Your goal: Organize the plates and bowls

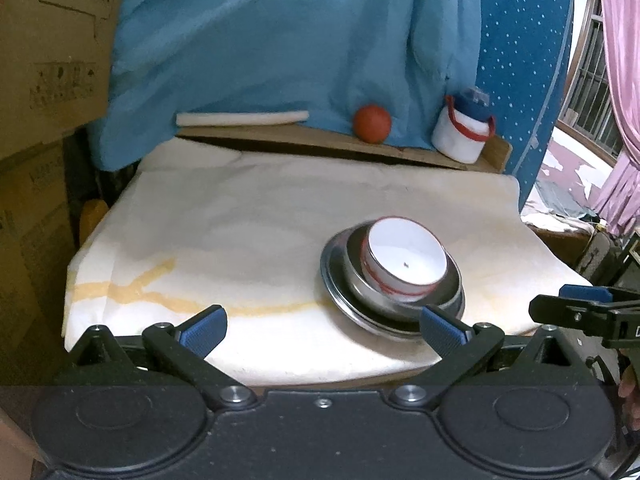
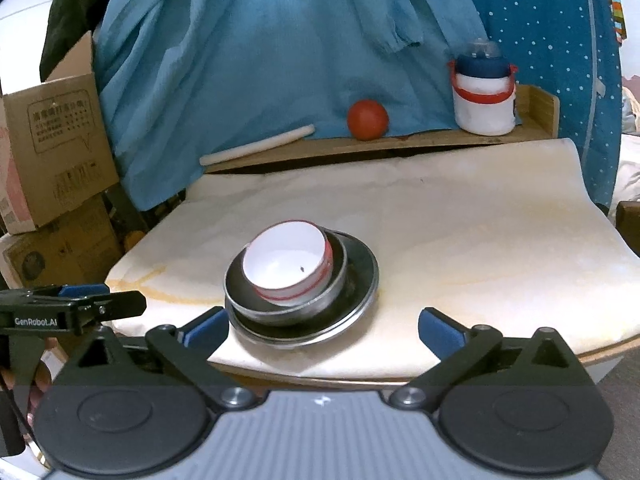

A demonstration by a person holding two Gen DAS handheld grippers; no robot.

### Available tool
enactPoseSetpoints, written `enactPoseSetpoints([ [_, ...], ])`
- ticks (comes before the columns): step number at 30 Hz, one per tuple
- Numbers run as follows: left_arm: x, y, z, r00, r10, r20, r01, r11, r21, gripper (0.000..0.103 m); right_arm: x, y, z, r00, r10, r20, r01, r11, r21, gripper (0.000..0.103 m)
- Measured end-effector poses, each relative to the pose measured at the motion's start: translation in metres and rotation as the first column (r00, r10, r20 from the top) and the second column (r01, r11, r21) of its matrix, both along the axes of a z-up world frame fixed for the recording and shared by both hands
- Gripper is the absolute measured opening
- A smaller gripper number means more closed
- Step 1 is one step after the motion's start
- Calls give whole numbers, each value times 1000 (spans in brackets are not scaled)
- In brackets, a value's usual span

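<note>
White bowl (image 2: 286,266) nests in steel bowl (image 2: 320,304) on plate (image 2: 366,276); both grippers agape, empty.

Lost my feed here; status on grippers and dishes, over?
Left gripper and right gripper open, empty. White red-banded bowl tilted in steel bowl on steel plate. Nothing blocking.

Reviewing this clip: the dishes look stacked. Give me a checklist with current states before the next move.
1. White bowl nested in metal bowl: ok, though tilted.
2. Metal bowl on metal plate: ok.
3. Left gripper jaws open, empty: ok.
4. Right gripper jaws open, empty: ok.
5. Stack clear of the table's near edge: not ok, plate sits close.
6. Loose dishes elsewhere: cannot tell.
</note>
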State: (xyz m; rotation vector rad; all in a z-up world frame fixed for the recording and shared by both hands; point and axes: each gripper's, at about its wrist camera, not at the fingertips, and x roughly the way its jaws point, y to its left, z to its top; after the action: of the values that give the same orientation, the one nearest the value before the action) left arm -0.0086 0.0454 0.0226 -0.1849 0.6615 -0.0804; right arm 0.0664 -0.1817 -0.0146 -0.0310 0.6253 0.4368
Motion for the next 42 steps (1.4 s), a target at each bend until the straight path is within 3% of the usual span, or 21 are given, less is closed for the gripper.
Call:
enactPoseSetpoints([
  [19,-2,-12,-12,999,-29,-42,31,999,45,102,-1,-5,-17,996,-48,-80,45,998,-44,103],
  [42,-4,-12,-18,998,-12,-67,16,998,59,102,-1,-4,-19,994,-46,-95,40,998,-58,103],
])
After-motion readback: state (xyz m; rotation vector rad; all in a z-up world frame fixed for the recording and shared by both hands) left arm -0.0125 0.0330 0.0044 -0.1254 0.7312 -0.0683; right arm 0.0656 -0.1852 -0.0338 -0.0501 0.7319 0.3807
